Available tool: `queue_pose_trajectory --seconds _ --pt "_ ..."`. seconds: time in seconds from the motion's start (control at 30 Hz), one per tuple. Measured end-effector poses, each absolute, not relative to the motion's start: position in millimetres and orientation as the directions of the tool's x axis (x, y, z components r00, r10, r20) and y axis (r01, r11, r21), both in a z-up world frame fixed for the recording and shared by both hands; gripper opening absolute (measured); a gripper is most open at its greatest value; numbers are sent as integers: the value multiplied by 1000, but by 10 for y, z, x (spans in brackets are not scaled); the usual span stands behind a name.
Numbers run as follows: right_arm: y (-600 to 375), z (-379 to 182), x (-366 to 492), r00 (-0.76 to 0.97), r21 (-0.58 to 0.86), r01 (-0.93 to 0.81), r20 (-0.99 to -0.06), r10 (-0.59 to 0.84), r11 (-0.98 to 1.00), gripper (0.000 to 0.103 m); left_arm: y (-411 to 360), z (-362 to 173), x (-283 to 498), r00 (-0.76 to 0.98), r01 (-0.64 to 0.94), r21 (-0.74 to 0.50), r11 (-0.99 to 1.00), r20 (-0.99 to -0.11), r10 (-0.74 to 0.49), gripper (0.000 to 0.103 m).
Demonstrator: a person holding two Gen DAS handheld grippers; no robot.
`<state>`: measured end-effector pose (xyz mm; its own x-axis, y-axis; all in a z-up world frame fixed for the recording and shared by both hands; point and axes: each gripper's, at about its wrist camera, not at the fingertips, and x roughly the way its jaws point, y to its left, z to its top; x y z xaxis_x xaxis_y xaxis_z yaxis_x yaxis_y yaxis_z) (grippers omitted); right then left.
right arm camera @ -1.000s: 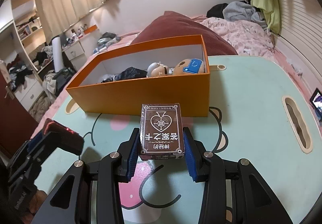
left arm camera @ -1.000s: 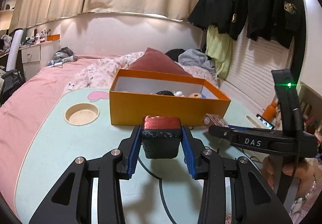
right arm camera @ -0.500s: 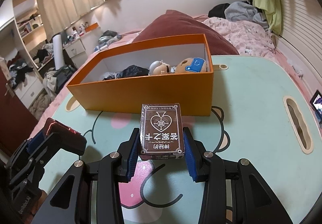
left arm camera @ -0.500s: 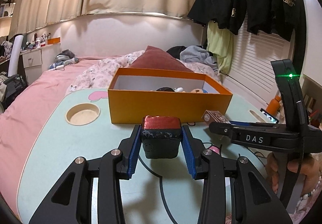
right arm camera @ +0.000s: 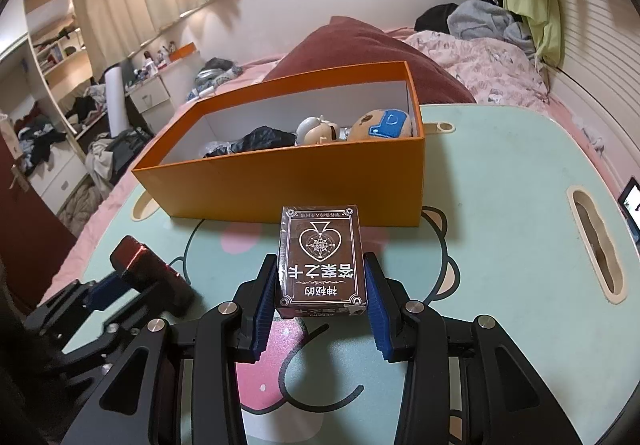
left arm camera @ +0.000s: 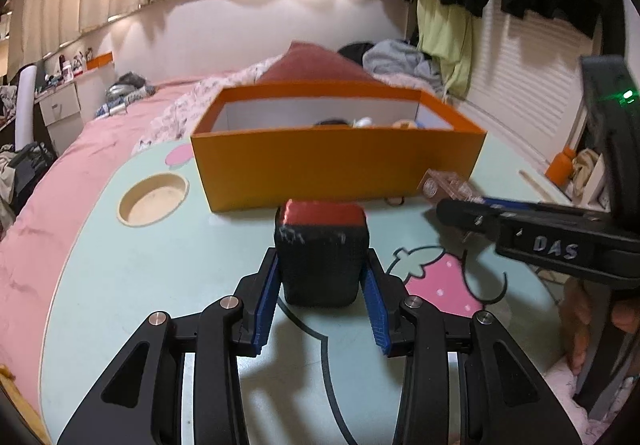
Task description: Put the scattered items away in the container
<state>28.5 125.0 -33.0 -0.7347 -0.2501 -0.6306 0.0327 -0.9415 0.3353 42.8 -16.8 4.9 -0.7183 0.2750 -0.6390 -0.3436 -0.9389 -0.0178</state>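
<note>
Gripping a small black speaker-like block with a red top (left arm camera: 321, 261), the left gripper (left arm camera: 322, 277) hung above the mint-green tabletop (left arm camera: 140, 269), its blue-padded jaws pressed narrow against the block's sides. The right gripper (right arm camera: 320, 285) held a dark brown card box (right arm camera: 321, 260) printed with a spade emblem, jaws clamped on its two long sides, over the tabletop's cartoon print. An open orange box (right arm camera: 296, 181) stood toward the tabletop's far edge, just beyond both held items, with a dark bundle (right arm camera: 260, 139), a pale figurine (right arm camera: 318, 129) and a round plush head with a blue patch (right arm camera: 380, 125) inside. A round recess (left arm camera: 153, 198) lay near the tabletop's left edge.
</note>
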Motion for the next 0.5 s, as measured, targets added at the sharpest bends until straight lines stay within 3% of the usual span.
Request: queue_pose_trajectory --seconds 0.17,0.4,0.5 --pt "1243 -344 283 -733 336 34 -632 -252 -941 40 -190 31 437 -717 -341 -27 -940 -639 279 41" --pt "1237 -347 288 -737 333 35 -628 -249 -942 40 -394 227 701 -798 -360 -98 -928 -483 360 41" --pt "1231 -348 284 -736 329 37 -630 -249 -944 40 -401 226 690 -798 -354 -101 -930 -486 356 41"
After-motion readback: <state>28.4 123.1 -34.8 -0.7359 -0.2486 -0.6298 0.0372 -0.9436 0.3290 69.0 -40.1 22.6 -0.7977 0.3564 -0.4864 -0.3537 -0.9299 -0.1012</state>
